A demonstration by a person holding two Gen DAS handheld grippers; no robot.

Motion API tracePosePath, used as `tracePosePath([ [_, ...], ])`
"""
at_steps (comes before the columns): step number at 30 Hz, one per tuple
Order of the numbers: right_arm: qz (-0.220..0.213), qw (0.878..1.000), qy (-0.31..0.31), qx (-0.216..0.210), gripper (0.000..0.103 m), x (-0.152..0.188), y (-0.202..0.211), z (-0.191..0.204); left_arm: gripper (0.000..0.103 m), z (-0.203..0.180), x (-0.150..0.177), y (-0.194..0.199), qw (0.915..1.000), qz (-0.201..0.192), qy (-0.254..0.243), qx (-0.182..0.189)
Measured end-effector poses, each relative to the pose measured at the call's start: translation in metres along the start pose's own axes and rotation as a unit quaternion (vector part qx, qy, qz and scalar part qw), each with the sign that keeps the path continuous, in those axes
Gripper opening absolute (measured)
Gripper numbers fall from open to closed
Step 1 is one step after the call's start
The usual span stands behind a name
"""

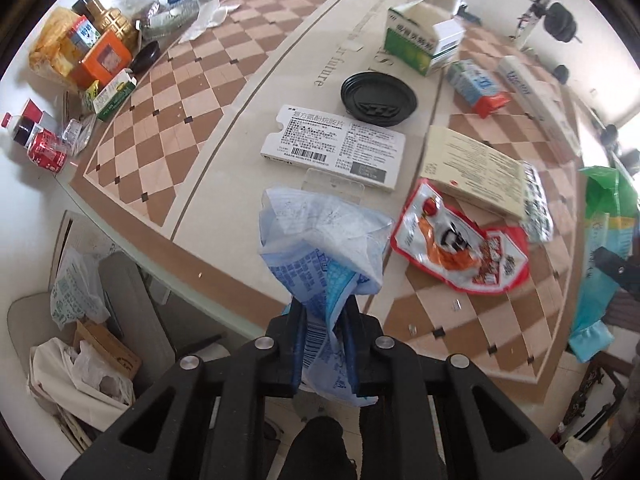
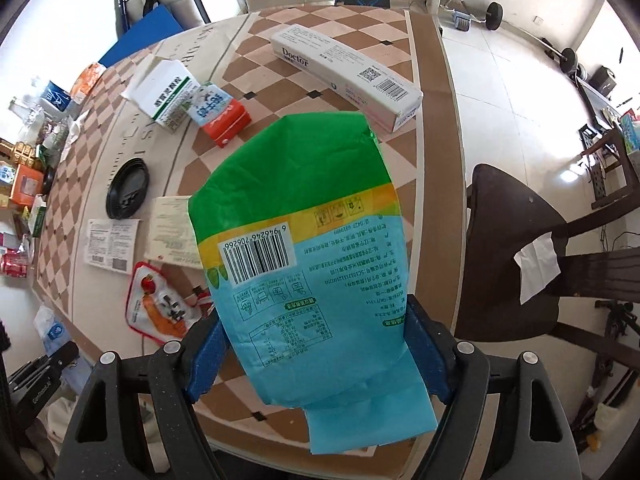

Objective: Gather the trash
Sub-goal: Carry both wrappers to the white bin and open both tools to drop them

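Left tongs (image 1: 322, 320) pinching blue wrapper (image 1: 320, 248), pointing steeply down; right tongs (image 2: 316, 344) clamping green bag (image 2: 296, 216) above table (image 2: 424, 80) edge.

Left gripper (image 1: 323, 332) clamped, right gripper (image 2: 316, 344) gripping.

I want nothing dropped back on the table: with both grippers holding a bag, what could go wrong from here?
1. The left gripper pinches only a twisted end of the crumpled blue wrapper; it might slip free.
2. The right gripper holds the wide green and blue bag across its lower part, so the tall top could flop and perhaps brush the toothpaste box.
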State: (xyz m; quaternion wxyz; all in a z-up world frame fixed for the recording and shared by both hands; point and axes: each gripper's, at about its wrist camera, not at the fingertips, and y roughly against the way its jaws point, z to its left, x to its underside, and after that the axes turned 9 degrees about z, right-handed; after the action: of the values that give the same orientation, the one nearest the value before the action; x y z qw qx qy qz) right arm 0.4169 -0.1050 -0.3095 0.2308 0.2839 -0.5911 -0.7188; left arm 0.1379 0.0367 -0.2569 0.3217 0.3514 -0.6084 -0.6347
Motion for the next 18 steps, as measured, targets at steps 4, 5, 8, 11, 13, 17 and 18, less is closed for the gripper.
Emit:
tracePosePath([
  [4, -0.012, 1.000, -0.007, -0.028, 0.082, 0.067, 0.019, 0.023, 0.013, 0.033, 0.026, -0.032, 0.9996, -0.009, -0.015, 0.023],
  [5, -0.012, 0.999, -0.006, -0.034, 0.082, 0.087, 0.021, 0.030, 0.013, 0.040, 0.034, -0.037, 0.9994, -0.007, -0.018, 0.027],
  [8, -0.002, 0.999, 0.002, -0.047, 0.082, 0.147, 0.021, 0.050, 0.013, 0.057, 0.071, -0.048, 0.9989, 0.016, -0.020, 0.041],
  [11, 0.027, 0.999, 0.013, -0.046, 0.082, 0.204, 0.005, 0.071, 0.013, 0.070, 0.106, -0.076, 0.9966, 0.059, -0.012, 0.055],
  [13, 0.049, 0.998, 0.021, -0.037, 0.082, 0.240, -0.014, 0.082, 0.013, 0.077, 0.124, -0.103, 0.9942, 0.089, -0.002, 0.061],
  [17, 0.108, 0.994, 0.026, -0.020, 0.082, 0.288, -0.072, 0.088, 0.013, 0.092, 0.142, -0.168, 0.9884, 0.134, 0.029, 0.065],
  [18, 0.123, 0.992, 0.027, -0.017, 0.082, 0.297, -0.091, 0.088, 0.013, 0.095, 0.143, -0.187, 0.9859, 0.146, 0.039, 0.072],
])
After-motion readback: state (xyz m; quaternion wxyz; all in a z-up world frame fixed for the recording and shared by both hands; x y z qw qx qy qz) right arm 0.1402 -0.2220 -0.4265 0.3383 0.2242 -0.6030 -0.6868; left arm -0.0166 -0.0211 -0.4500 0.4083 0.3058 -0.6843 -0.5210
